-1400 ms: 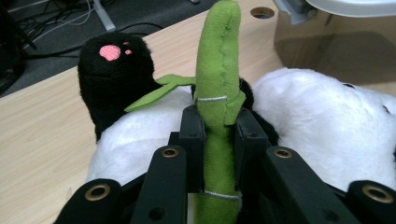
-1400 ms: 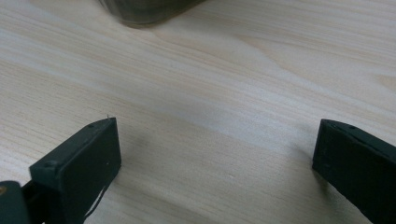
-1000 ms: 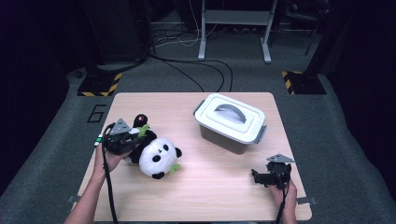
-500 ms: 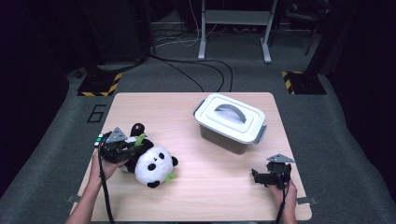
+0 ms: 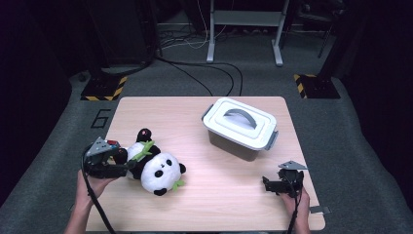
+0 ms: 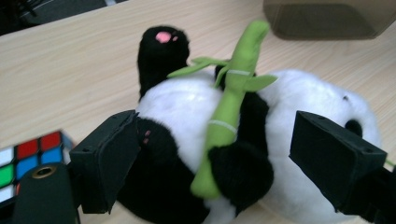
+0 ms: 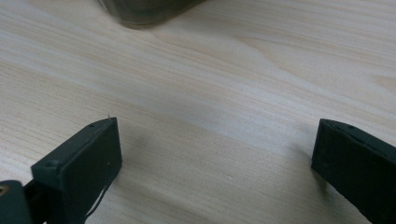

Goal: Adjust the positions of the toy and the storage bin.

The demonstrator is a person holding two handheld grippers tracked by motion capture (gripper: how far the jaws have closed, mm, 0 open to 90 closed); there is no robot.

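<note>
Light wood desk (image 5: 195,204) on grey carpet. Lying on it: plush panda (image 5: 155,168) on its back front-left, lidded grey box (image 5: 239,127) back-right, colour cube (image 6: 25,156) at the left edge beside the panda.

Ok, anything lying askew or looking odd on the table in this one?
The black-and-white plush panda lies tipped on its back instead of sitting up, one black foot raised, its green bamboo stalk across its belly. The left gripper has just been opening, jaws wide either side of it. The white-lidded grey plastic box is shut and undamaged.
</note>
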